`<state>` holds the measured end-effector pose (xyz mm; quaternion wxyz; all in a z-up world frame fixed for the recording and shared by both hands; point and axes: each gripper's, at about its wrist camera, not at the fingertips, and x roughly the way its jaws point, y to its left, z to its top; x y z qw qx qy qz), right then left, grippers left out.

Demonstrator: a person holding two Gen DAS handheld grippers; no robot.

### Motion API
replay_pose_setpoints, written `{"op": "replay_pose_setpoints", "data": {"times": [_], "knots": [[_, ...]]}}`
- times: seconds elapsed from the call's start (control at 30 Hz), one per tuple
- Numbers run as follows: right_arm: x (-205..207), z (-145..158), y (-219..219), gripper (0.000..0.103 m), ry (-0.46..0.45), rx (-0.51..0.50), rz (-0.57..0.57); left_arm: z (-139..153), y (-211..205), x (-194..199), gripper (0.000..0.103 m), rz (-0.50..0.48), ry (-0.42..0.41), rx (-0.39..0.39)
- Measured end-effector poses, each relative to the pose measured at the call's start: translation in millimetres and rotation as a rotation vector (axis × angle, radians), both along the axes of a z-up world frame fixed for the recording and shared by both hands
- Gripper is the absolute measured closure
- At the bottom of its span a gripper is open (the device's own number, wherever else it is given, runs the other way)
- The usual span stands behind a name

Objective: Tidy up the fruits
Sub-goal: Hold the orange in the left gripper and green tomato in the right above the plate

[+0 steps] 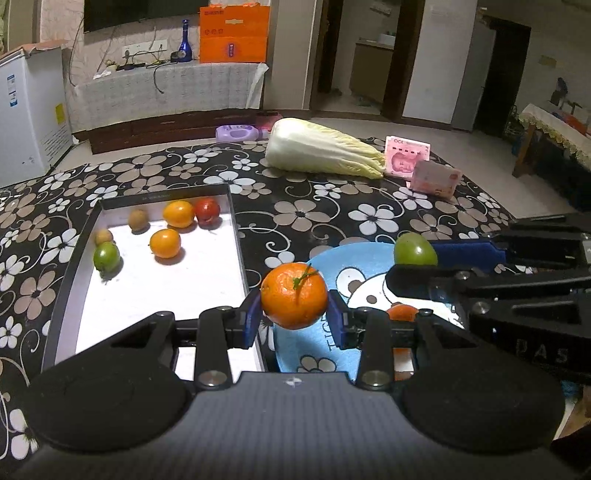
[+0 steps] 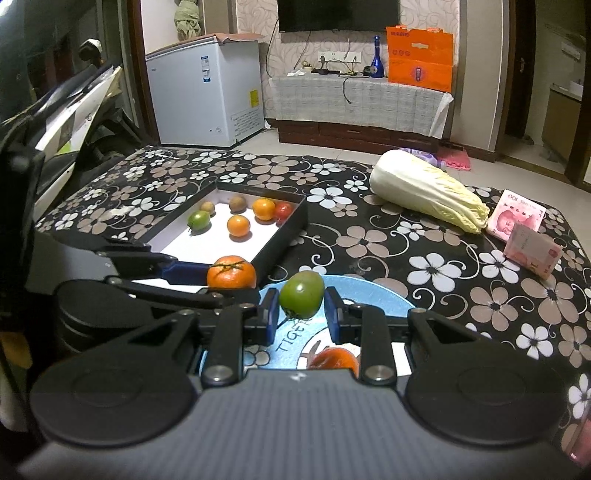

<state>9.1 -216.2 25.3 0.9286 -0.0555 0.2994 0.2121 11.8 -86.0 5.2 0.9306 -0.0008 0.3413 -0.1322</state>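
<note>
grippers both pinch fruit above the blue plate (image 1: pixel 295 354): your left gripper (image 1: pixel 294 320) clamps the mandarin (image 1: pixel 294 300), your right gripper (image 2: pixel 301 314) the green fruit (image 2: pixel 301 294), so carry each level over the box (image 1: pixel 236 236) wall before you let go.

I am working in a home's living room: a wall-mounted television (image 2: pixel 338 14) hangs above a cloth-covered low cabinet (image 2: pixel 360 107), a white chest freezer (image 2: pixel 205 96) stands beside it, and the bench (image 2: pixel 424 291) wears a flowered cloth, with doorways opening to other rooms.
</note>
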Motion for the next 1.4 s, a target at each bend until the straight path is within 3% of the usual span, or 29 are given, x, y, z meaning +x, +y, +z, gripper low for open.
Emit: {"op": "replay_pose_setpoints", "data": {"times": [1.4], "knots": [[6, 2, -27, 0.074, -0.012, 0.012, -0.056, -10, -38, -19, 0.06, -0.209, -0.004, -0.011]]}}
